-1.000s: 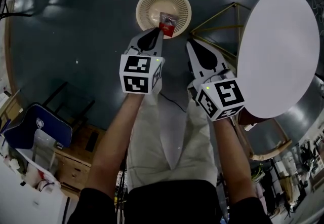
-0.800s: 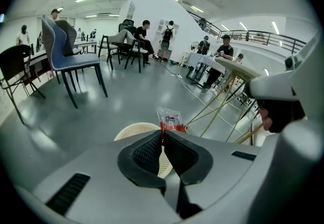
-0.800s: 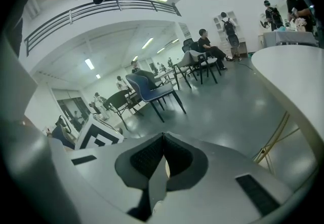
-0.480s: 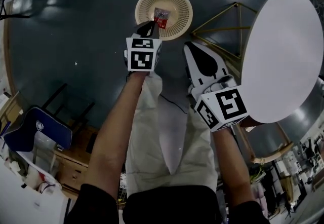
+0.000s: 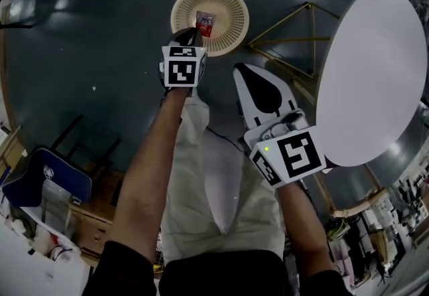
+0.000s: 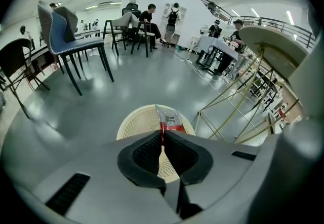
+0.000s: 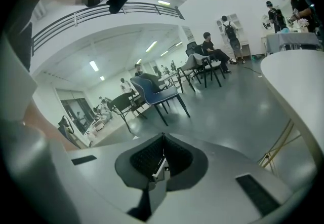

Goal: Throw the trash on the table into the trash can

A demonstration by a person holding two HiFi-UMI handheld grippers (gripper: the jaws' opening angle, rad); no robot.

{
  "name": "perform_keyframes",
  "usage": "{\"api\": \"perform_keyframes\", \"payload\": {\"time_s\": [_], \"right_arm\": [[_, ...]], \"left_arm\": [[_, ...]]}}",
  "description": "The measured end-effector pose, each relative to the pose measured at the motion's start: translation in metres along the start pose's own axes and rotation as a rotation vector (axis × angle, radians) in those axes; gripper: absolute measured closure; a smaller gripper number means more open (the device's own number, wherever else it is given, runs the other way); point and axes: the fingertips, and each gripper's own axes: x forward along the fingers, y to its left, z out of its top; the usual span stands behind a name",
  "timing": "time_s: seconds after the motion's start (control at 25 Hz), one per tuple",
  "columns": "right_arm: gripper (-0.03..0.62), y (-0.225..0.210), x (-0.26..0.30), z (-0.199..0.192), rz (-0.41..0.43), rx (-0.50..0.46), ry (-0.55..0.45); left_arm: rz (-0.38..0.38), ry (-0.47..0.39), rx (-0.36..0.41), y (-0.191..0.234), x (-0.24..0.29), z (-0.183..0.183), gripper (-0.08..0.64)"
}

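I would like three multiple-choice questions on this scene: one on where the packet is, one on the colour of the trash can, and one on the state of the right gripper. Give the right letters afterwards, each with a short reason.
1. Where is the small packet?
A. Lying at the bottom of the trash can
B. Held by the left gripper over the trash can
C. Lying outside the trash can, held by nothing

2. What colour is the trash can?
A. Cream
B. Blue
C. Black

3. What is the state of the right gripper?
A. Shut on a bottle
B. Wide open
C. Shut, with nothing in it

Answers:
1 B: the left gripper view shows the jaws closed on the packet's lower edge, with the can's opening behind it.
2 A: both the head view and the left gripper view show a pale cream mesh.
3 C: the right gripper view shows the jaws together and nothing between them.
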Motion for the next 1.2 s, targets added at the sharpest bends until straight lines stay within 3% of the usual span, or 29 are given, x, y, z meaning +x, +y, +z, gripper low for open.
{"api": "perform_keyframes", "payload": {"time_s": [0.4,0.56,1.2], "right_arm": [[0.574,-0.013,0.027,-0.022,-0.021,-0.021,0.035],[0.574,-0.025,0.039,-0.027,-0.031,-0.053,0.056],[0.574,-0.055,0.053,-0.049,-0.083,-0.025,0.107]], "left_arm": [[-0.02,-0.042,-0.012,0.005,0.015,0.0,0.531],[-0.013,-0.033,0.001,0.006,0.019,0.002,0.531],[-0.032,0.011,0.012,0.006,0.026,-0.004,0.483]]}}
